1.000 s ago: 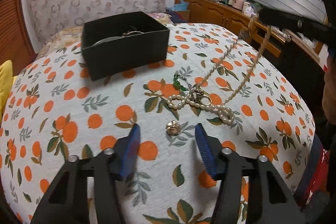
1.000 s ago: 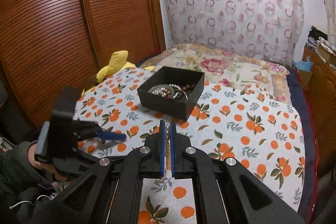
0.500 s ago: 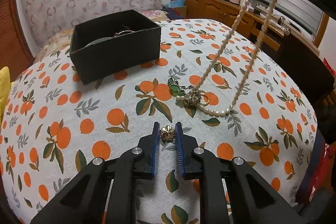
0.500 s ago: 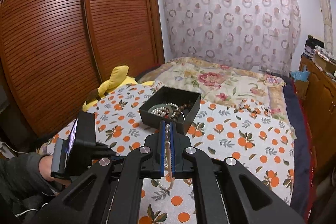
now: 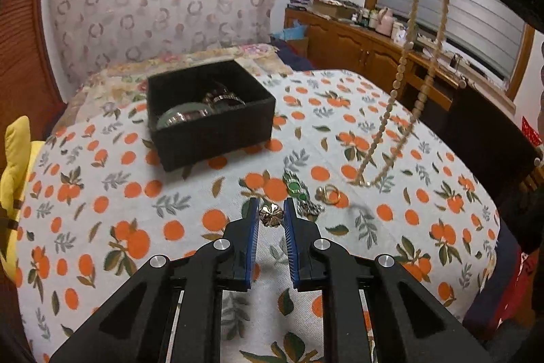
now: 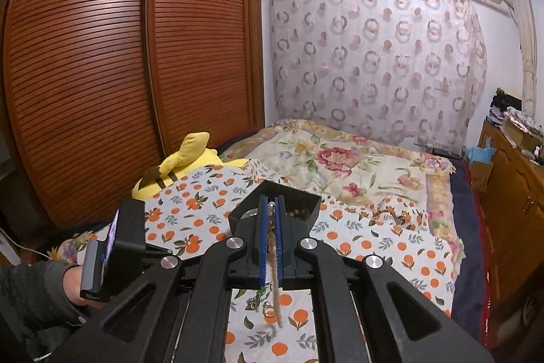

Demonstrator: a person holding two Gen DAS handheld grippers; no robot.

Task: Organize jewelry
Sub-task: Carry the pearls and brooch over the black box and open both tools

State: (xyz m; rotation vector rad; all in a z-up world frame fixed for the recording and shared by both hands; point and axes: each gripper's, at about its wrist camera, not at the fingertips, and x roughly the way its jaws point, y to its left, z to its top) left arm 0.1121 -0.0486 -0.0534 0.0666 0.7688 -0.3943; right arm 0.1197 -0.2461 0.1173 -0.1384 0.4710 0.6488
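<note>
While the left gripper [image 5: 271, 216] sits low over the orange-print tablecloth [image 5: 102, 227] with its blue pads clenched on a small gold flower brooch [image 5: 271, 215], the piece looks lifted just clear of the cloth, though contact cannot be ruled out. Just beyond it lie a green-stone trinket [image 5: 296, 187] and a gold ring [image 5: 328, 194], touching or nearly so. Higher and to the right, the right gripper [image 6: 271, 227] is pinched tight on a bead necklace [image 5: 401, 84], whose loop hangs free with its lowest beads near the cloth. Farther back stands the black box [image 5: 217, 138], already holding a few pieces. The step in hand seems to be carrying both pieces to that box; next, each needs moving over its open top before the pads part, the necklace lowered slowly so it coils inside rather than draping over the wall.
</note>
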